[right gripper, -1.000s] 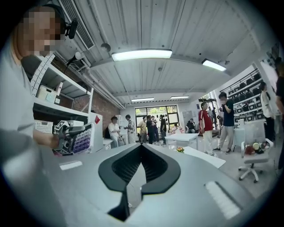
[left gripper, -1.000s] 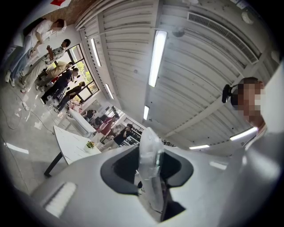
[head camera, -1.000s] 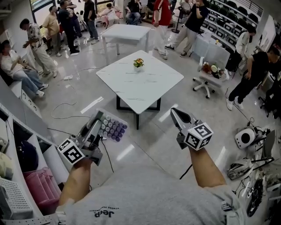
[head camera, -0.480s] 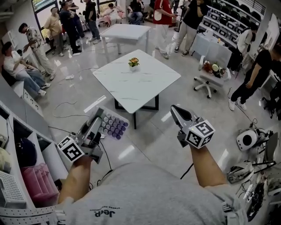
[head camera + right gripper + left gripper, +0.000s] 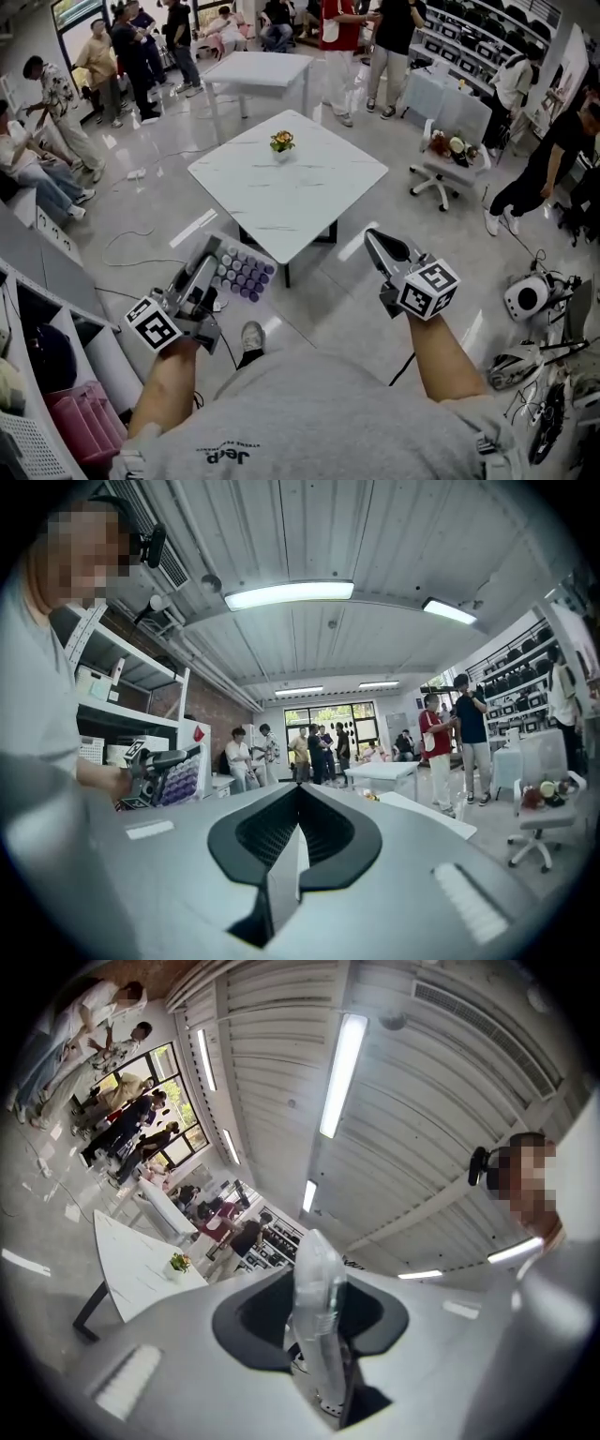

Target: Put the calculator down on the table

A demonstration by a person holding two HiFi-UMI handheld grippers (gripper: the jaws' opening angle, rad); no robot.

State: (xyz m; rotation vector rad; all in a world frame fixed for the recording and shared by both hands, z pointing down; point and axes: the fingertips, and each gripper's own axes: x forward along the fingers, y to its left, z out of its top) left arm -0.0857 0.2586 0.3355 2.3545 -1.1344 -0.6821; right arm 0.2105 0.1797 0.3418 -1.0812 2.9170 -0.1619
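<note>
The calculator [image 5: 241, 272], pale with rows of purple keys, hangs in the air over the floor, short of the table's near corner. My left gripper [image 5: 208, 255] is shut on its left edge. In the left gripper view the calculator [image 5: 320, 1335] stands edge-on between the jaws of that gripper [image 5: 317, 1274]. The white marble table [image 5: 291, 183] lies ahead with a small flower pot [image 5: 281, 142] near its far corner. My right gripper [image 5: 369, 235] floats at the right, shut and holding nothing. The right gripper view shows the calculator [image 5: 178, 782] at the left.
A shoe [image 5: 251, 337] steps on the glossy floor below the calculator. A second white table [image 5: 259, 67] and several people stand behind. A swivel chair [image 5: 444, 167] with items is at the right; shelves [image 5: 47, 328] line the left, gear [image 5: 525, 295] lies lower right.
The whole view has moved toward the marble table, which now sits closer and lower left. A shoe has come into view. Both grippers keep their pose, the calculator still held.
</note>
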